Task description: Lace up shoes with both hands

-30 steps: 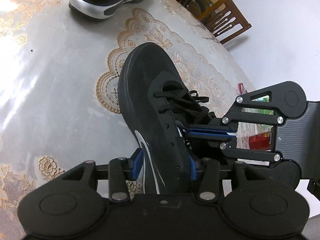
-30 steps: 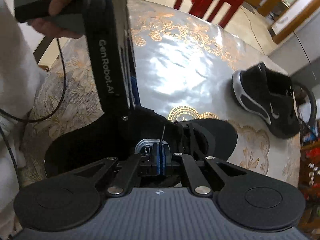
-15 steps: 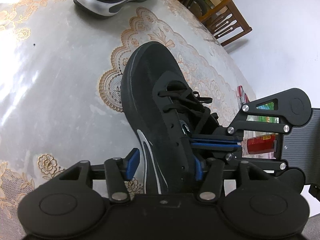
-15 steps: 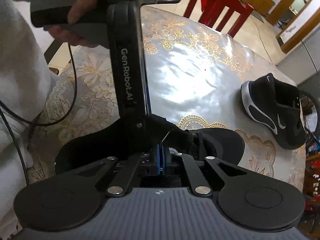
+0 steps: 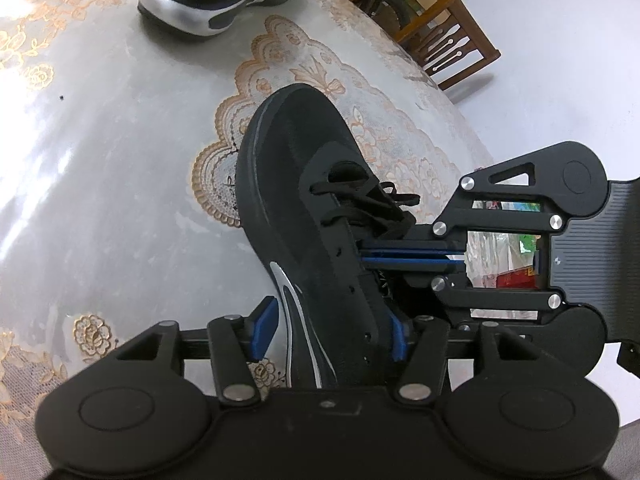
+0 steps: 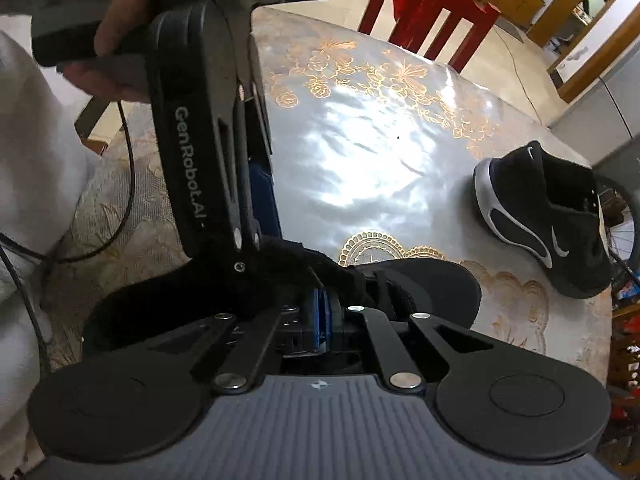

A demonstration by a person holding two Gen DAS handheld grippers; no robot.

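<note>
Two shoes lie on the table (image 5: 100,184): the near shoe (image 5: 304,216) between the grippers, and the far shoe (image 6: 548,216) well apart, its heel cut off by the frame in the left view. The near shoe's heel is hidden behind the left gripper (image 5: 328,332), whose blue pads (image 5: 264,328) stand wide apart on either side of the shoe; the right pad touches the collar, the left pad stands just clear of the sole. The right gripper (image 5: 404,256) comes in from the side with its pads pressed together at the tongue, just below the lace (image 5: 360,200). It seems to pinch a lace end, though the dark shoe hides the tip. A hand (image 6: 108,20) grips the left handle, its wrist cut off.
</note>
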